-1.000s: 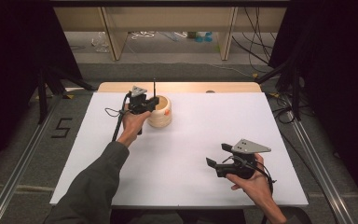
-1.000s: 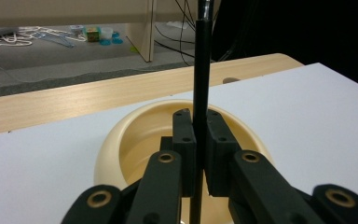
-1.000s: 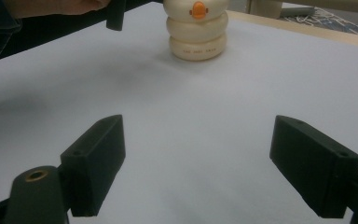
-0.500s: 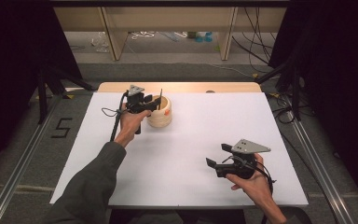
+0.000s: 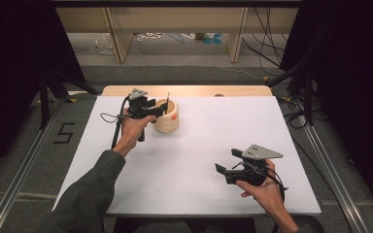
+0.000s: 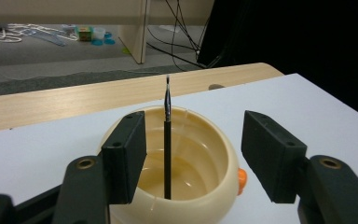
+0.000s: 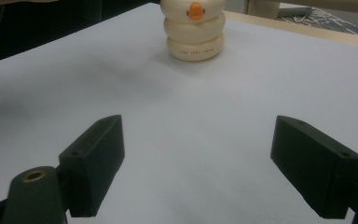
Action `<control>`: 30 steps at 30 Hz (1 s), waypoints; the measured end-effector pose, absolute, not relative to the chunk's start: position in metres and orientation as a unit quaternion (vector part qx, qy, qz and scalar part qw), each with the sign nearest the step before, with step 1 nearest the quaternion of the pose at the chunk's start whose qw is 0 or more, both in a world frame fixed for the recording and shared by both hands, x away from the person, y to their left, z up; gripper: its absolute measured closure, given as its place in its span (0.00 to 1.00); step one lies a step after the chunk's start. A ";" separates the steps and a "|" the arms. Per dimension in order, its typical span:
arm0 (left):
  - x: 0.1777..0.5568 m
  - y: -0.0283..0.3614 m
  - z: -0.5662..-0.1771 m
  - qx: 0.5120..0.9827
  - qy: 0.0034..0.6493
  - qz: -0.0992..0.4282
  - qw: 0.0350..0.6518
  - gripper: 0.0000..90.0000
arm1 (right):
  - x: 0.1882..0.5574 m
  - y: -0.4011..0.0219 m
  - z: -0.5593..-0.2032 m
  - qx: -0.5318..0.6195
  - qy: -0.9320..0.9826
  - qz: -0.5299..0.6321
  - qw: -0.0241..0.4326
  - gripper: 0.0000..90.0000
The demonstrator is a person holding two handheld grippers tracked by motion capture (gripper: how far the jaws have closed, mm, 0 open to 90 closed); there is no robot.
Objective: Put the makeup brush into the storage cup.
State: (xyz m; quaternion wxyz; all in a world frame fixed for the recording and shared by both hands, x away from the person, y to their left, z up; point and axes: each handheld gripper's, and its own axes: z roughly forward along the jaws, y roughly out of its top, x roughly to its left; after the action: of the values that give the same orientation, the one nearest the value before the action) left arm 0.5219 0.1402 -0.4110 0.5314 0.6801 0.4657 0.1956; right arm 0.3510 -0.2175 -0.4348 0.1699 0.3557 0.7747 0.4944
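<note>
Left gripper view: a thin brush (image 6: pixel 167 154) stands in the cream pot (image 6: pixel 200 158) near the table's far left corner.
Left gripper (image 6: pixel 193 161) has just been opening; its jaws flank the brush without pressing it. Right gripper (image 7: pixel 214 163) gapes wide, empty. Light, stiff and likely slippery, the brush is best pinched mid-shaft, clear of the delicate tip.

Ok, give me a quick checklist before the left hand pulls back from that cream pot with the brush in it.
1. Left gripper fingers off the brush: ok, they have just been opening, gaps on both sides.
2. Brush standing in the pot: ok, upright, tip up.
3. Brush steady unaided: cannot tell.
4. Pot upright on the white table: ok.
5. Right gripper away from the pot: ok, open, holding nothing.
</note>
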 end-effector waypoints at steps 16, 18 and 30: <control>0.495 0.145 -0.403 0.677 0.445 0.177 0.558 0.36 | 0.351 -0.217 -0.435 0.360 0.767 0.505 0.164 0.20; 0.491 0.145 -0.402 0.679 0.440 0.174 0.561 0.35 | 0.351 -0.217 -0.435 0.360 0.767 0.505 0.166 0.20; 0.465 0.141 -0.407 0.688 0.415 0.171 0.570 0.30 | 0.352 -0.219 -0.434 0.364 0.763 0.506 0.174 0.20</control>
State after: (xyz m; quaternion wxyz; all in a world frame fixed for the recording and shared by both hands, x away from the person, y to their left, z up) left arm 0.4655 0.1414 -0.4065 0.5698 0.6883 0.4151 0.1709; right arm 0.3515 -0.2189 -0.4339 0.1740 0.3642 0.7625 0.5056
